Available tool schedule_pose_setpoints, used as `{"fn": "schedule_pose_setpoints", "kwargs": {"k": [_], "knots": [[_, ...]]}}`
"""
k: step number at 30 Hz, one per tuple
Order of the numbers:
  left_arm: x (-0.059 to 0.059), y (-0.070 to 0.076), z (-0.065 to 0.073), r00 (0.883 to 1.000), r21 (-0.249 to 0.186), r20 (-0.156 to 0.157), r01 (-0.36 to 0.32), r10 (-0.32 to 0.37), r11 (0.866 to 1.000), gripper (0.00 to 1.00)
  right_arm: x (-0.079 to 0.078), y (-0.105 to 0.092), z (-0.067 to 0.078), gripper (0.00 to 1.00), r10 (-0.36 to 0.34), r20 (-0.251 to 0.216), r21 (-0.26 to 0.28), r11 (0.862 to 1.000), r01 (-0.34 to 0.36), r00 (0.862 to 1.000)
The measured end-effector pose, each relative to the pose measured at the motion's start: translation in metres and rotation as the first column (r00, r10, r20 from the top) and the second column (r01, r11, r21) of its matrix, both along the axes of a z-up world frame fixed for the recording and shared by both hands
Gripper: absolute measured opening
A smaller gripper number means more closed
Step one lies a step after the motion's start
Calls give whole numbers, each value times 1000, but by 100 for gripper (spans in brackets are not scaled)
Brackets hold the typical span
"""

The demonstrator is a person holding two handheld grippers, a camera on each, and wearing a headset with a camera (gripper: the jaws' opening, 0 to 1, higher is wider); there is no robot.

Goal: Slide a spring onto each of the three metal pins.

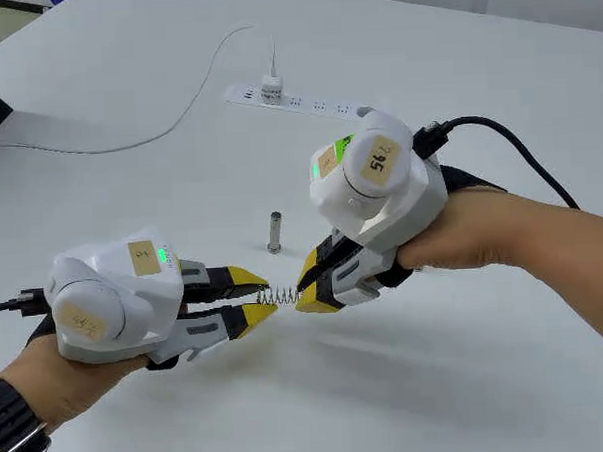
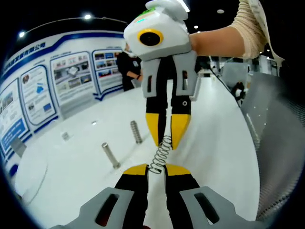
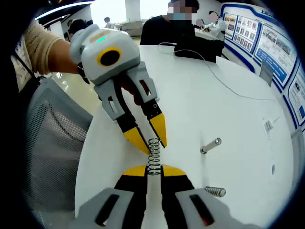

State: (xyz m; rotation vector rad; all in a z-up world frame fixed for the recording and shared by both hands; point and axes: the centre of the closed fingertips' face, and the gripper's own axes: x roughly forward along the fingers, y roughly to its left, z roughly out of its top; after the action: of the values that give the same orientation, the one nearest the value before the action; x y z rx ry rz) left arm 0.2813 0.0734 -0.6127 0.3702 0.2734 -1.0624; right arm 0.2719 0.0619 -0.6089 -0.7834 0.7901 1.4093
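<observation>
Above the white desk (image 1: 438,380), between the two hands, the spring (image 1: 278,296) hangs in air — the left gripper (image 1: 263,296) pinches one end, the right gripper (image 1: 303,289) the other, probably to regrip it straight for the metal pin (image 1: 274,232) standing just beyond.

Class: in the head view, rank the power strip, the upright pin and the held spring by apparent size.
1. power strip, clearly largest.
2. upright pin and spring: they look alike, so no ranking between them.
</observation>
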Motion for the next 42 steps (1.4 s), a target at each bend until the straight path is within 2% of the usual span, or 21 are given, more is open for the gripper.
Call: {"fn": "schedule_pose_setpoints", "kwargs": {"k": [12,23,32,42], "knots": [[3,1,3,1000,-19,-5,-29,29,999,11,0,12,24,11,-13,17,73,997,11,1000],[1,-4,5,999,-40,-17,-29,29,999,11,-1,25,40,11,-33,17,162,986,29,999],[-1,-10,7,1000,-48,-20,-23,22,999,11,-1,33,44,11,-42,12,196,980,39,999],[1,-6,4,999,-48,-21,-33,32,998,12,-1,35,44,11,-55,3,209,976,53,998]]}}
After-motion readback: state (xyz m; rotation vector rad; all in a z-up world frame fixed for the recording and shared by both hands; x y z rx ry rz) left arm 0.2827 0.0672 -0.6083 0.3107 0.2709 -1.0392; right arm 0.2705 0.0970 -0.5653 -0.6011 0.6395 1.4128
